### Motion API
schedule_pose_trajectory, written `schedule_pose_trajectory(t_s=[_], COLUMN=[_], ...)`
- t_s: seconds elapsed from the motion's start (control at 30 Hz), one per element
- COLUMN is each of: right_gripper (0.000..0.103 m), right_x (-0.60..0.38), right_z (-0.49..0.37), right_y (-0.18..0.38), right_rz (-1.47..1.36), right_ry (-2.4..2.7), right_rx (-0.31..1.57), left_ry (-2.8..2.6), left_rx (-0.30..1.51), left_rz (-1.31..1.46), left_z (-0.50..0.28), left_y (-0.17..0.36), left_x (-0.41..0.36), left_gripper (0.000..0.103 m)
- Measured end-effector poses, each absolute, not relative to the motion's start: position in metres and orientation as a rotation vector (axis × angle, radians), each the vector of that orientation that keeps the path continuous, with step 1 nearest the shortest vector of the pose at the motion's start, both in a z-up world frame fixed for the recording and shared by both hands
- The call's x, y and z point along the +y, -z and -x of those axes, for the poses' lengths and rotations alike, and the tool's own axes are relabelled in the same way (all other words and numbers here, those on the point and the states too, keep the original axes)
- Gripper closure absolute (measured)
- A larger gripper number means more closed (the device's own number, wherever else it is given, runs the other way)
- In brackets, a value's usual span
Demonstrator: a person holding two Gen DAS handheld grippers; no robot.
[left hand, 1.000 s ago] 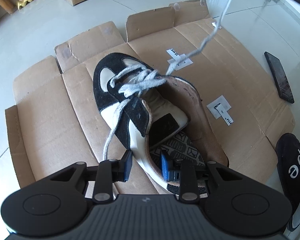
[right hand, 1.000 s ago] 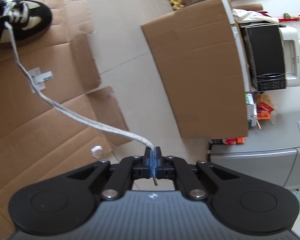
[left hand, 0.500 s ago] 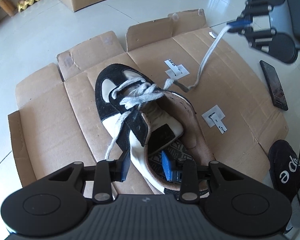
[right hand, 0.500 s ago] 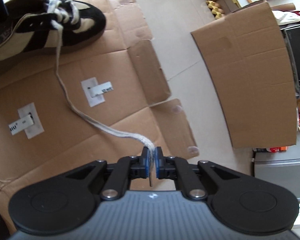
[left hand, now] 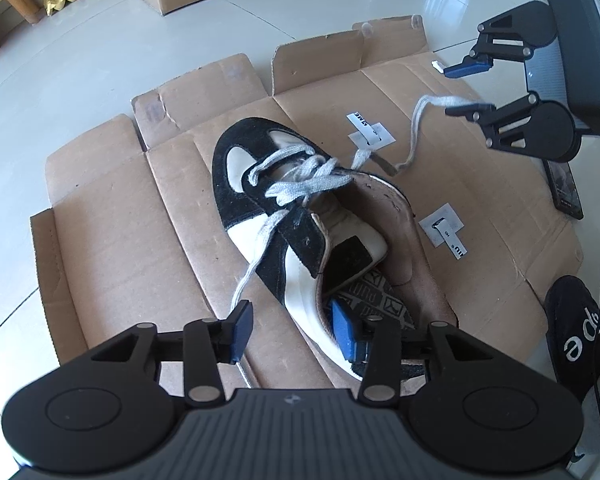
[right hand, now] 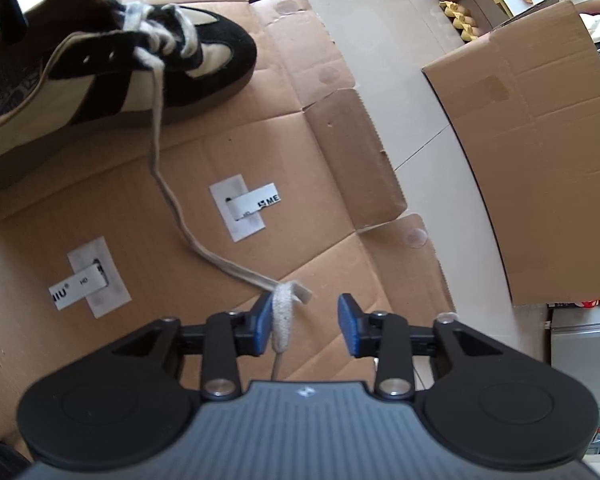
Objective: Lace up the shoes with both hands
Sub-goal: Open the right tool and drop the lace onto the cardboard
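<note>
A black and white shoe [left hand: 300, 208] lies on flattened cardboard, its grey laces crossed over the front eyelets. My left gripper [left hand: 292, 334] straddles the shoe's side wall by the heel, one pad inside and one outside. Its jaws are opening and the pads do not press the wall. The left lace [left hand: 256, 256] trails down to its outer finger. My right gripper [right hand: 304, 328] hangs low over the cardboard, jaws opening. The right lace [right hand: 172, 200] runs slack from the shoe [right hand: 100, 72], its end draped against the left pad. The right gripper [left hand: 462, 89] also shows at the upper right.
The flattened cardboard [left hand: 140, 220] lies on a pale tiled floor and carries two white labels [right hand: 248, 208]. A dark phone [left hand: 564, 188] lies at its right edge, a black lettered item [left hand: 580, 340] below it. A large cardboard box [right hand: 540, 140] stands beyond.
My right gripper came down toward the cardboard and opened, letting go of the lace end, which went from taut to slack. My left gripper's jaws widened a little around the shoe wall.
</note>
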State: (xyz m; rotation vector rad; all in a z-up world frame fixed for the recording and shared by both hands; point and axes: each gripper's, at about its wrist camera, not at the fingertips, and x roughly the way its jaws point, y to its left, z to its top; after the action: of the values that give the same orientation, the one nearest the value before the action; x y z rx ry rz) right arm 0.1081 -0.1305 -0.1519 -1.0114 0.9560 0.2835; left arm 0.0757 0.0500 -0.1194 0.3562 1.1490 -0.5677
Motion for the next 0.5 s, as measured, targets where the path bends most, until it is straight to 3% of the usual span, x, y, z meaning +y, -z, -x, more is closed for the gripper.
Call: schedule_pose_trajectory(t_s=[0.23,0.5], right_gripper=[0.032,0.028], right_x=[-0.129,-0.136], right_z=[-0.105,-0.104], right_y=[0.163,0.165], right_rz=[1.007,0.79], right_ry=[-0.302,-0.359], right_rx=[0.973,1.1], left_ry=[0.567,0.575], left_rx=[1.153,1.148], left_rz=[-0.362,-0.359], left_z=[-0.078,-0.082], left_y=[0.119,0.118], left_x=[0.049,0.044], left_gripper=[0.053,0.05])
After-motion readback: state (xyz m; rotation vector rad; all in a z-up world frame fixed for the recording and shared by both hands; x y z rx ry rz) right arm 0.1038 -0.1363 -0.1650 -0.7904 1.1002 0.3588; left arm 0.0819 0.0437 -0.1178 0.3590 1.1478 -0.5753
